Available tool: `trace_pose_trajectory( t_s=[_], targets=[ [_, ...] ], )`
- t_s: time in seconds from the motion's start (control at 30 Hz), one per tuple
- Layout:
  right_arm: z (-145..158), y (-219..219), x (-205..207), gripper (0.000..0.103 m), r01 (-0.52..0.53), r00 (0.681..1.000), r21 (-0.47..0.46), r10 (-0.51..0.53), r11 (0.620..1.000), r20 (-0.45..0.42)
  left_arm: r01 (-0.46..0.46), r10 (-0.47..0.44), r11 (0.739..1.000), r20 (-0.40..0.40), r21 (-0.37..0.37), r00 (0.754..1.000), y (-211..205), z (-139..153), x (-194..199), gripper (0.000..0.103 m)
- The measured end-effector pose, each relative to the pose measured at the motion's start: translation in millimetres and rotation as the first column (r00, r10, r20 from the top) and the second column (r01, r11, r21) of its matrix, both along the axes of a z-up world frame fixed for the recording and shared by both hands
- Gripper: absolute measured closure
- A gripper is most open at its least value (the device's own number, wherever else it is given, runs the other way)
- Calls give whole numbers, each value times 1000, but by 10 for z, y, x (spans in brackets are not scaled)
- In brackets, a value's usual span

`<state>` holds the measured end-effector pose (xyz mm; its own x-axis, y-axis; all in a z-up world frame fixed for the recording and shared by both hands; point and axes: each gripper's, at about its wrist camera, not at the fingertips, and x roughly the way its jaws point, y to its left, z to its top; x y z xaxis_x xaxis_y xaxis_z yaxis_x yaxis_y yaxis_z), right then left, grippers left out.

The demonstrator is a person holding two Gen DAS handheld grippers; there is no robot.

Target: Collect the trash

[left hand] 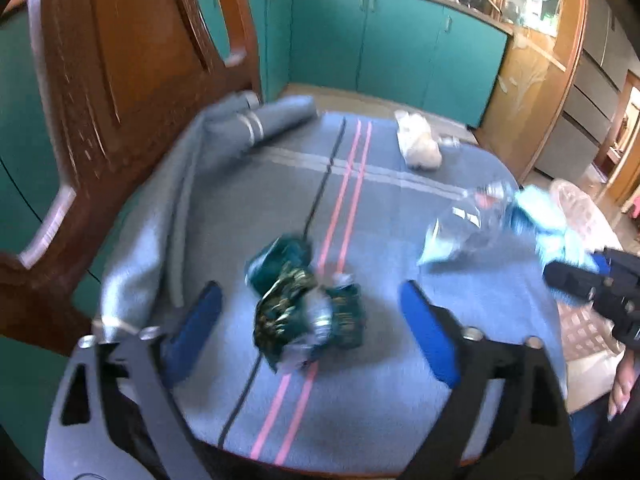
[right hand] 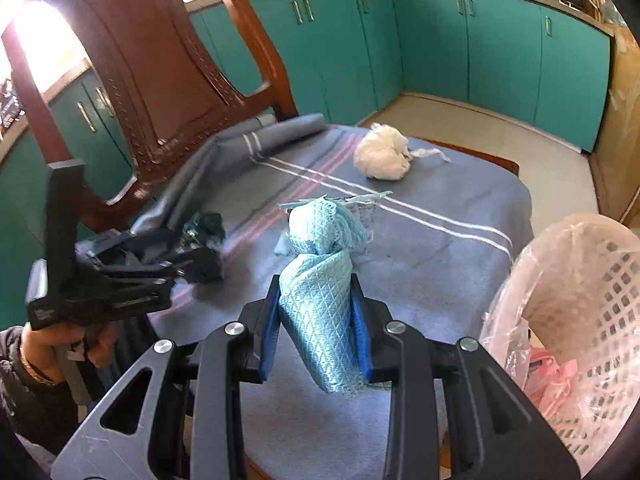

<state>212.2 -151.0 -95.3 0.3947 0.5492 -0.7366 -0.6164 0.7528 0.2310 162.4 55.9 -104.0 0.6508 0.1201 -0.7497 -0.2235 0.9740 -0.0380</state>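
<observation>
A crumpled dark green foil wrapper [left hand: 308, 304] lies on the blue striped cloth [left hand: 360, 380] that covers the chair seat. My left gripper [left hand: 310, 320] is open, its blue pads [left hand: 196, 320] on either side of the wrapper, apart from it. The right wrist view shows the wrapper [right hand: 204, 228] partly hidden behind the left gripper [right hand: 188, 260]. My right gripper [right hand: 316, 308] is shut on a light blue mesh cloth wad [right hand: 320, 268], held above the seat. That wad [left hand: 540, 220] shows blurred with clear plastic [left hand: 468, 224] in the left wrist view. A white crumpled wad [right hand: 384, 156] lies at the seat's far side.
A white perforated basket [right hand: 600, 292] lined with clear plastic stands at the right, with pink plastic [right hand: 552, 376] inside. The wooden chair back [right hand: 160, 60] rises at the left. A rolled grey cloth [right hand: 280, 132] lies at the seat's rear. Teal cabinets [right hand: 500, 48] line the far walls.
</observation>
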Motion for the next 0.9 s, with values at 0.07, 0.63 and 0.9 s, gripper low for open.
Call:
trace_pose_trajectory(
  t_s=[0.07, 0.63, 0.9],
  targets=[
    [-14, -10, -1, 71, 3, 1000, -3, -3, 1000, -1, 23, -23, 1000, 20, 6, 1000, -30, 63, 27, 11],
    [189, -297, -44, 71, -51, 999, 116, 53, 992, -14, 459, -455, 888, 96, -23, 885, -738, -89, 380, 36],
    [259, -287, -111, 71, -108, 994, 171, 109, 979, 5, 485, -478, 871, 96, -76, 873, -706, -172, 411, 98]
  ],
)
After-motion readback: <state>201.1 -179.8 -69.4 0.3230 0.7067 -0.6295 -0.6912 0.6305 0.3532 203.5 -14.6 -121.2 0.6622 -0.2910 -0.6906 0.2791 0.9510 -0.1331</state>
